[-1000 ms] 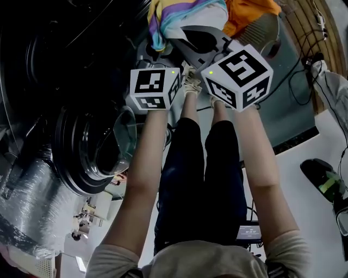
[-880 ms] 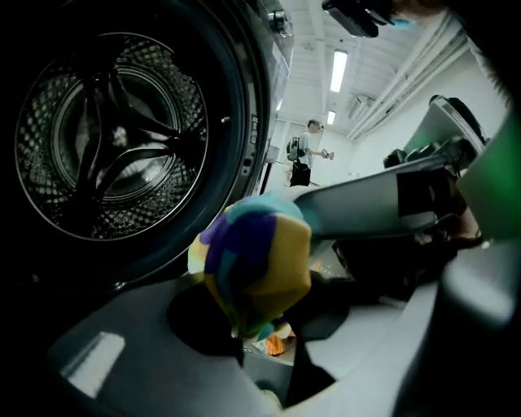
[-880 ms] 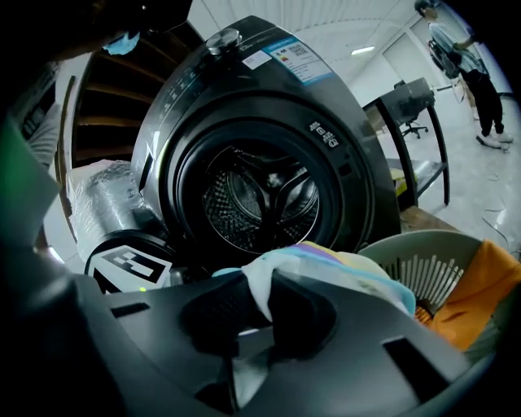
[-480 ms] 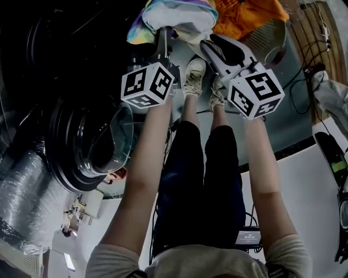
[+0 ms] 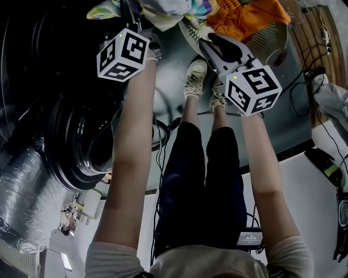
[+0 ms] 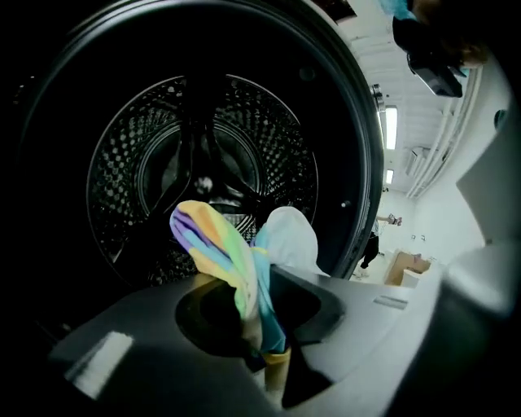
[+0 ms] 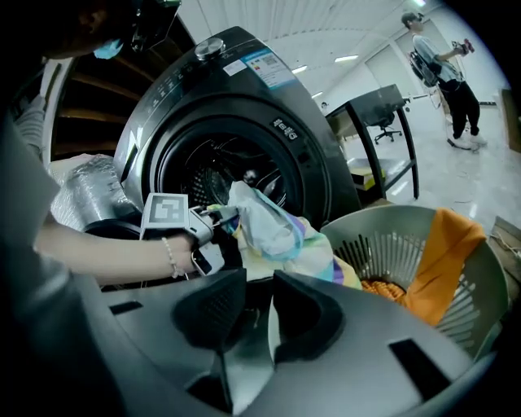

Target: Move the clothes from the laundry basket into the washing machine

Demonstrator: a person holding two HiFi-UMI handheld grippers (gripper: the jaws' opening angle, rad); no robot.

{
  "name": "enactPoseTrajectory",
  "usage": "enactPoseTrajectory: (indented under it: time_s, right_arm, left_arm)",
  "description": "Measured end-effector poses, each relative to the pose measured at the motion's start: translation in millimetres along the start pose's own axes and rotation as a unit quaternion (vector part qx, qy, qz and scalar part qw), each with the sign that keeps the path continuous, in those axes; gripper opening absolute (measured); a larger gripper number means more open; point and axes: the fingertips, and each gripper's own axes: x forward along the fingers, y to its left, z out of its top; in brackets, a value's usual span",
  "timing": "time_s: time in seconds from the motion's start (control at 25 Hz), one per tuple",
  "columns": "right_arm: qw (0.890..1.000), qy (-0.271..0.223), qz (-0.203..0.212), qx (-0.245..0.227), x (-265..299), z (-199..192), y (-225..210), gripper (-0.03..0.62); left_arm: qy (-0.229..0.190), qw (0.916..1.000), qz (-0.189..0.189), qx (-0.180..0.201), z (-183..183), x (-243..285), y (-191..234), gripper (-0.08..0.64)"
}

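Observation:
My left gripper point(image 5: 132, 13) point(image 6: 264, 338) is shut on a pastel rainbow-striped cloth point(image 6: 216, 240) point(image 5: 168, 8) with a white part. Its jaws have just been closing on it. It holds the cloth in front of the washing machine's dark drum point(image 6: 203, 163) point(image 7: 220, 175). My right gripper point(image 5: 205, 43) point(image 7: 259, 301) hovers by the grey laundry basket point(image 7: 391, 216) point(image 5: 270, 35). Its jaws came apart and then drew in a little. They stand apart, with a pale strip in the gap that I cannot identify. An orange garment point(image 7: 444, 252) point(image 5: 244, 16) lies in the basket.
The round machine door point(image 5: 87, 141) hangs open at the left, with a foil duct point(image 5: 27, 190) point(image 7: 89, 191) beside it. The person's own feet point(image 5: 194, 79) stand between machine and basket. Cables point(image 5: 304, 70) lie on the floor at the right. A desk point(image 7: 378, 98) and another person point(image 7: 444, 73) are far off.
My left gripper has swung left and up with the striped cloth, away from the basket and towards the machine's opening. The right gripper sank a little, then stayed by the basket.

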Motion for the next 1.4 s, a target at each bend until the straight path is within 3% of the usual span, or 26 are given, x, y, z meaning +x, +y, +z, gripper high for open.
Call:
enactPoseTrajectory:
  time_s: [0.2, 0.36, 0.56, 0.8, 0.96, 1.08, 1.28, 1.4]
  right_arm:
    - [1.0, -0.001, -0.005, 0.007, 0, -2, 1, 0.095]
    - [1.0, 0.007, -0.005, 0.011, 3, -9, 0, 0.095]
    - [1.0, 0.009, -0.005, 0.012, 8, -11, 0, 0.095]
    - [1.0, 0.01, -0.01, 0.017, 3, -9, -5, 0.097]
    - [1.0, 0.013, -0.01, 0.022, 2, -9, -6, 0.097]
    - [0.999, 0.015, -0.012, 0.026, 2, -12, -10, 0.097]
    - [0.999, 0.019, -0.013, 0.032, 3, -15, -14, 0.097]
    - [0.999, 0.02, -0.011, 0.027, 5, -14, -13, 0.097]
  left_arm:
    - [-0.014, 0.9998, 0.011, 0.005, 22, 31, 9, 0.089]
    - [0.008, 0.9995, 0.027, 0.011, 13, 55, 12, 0.104]
    - [0.061, 0.9964, 0.05, -0.029, -1, 67, 21, 0.21]
    - [0.061, 0.9953, 0.06, -0.045, -3, 25, 9, 0.322]
    - [0.083, 0.9917, 0.069, -0.07, -27, -6, -3, 0.356]
    - [0.116, 0.9873, 0.053, -0.095, -59, -18, -29, 0.382]
    - [0.22, 0.9715, 0.058, -0.068, -126, -8, -56, 0.4]
    - [0.23, 0.9676, 0.083, -0.062, -135, 6, -43, 0.397]
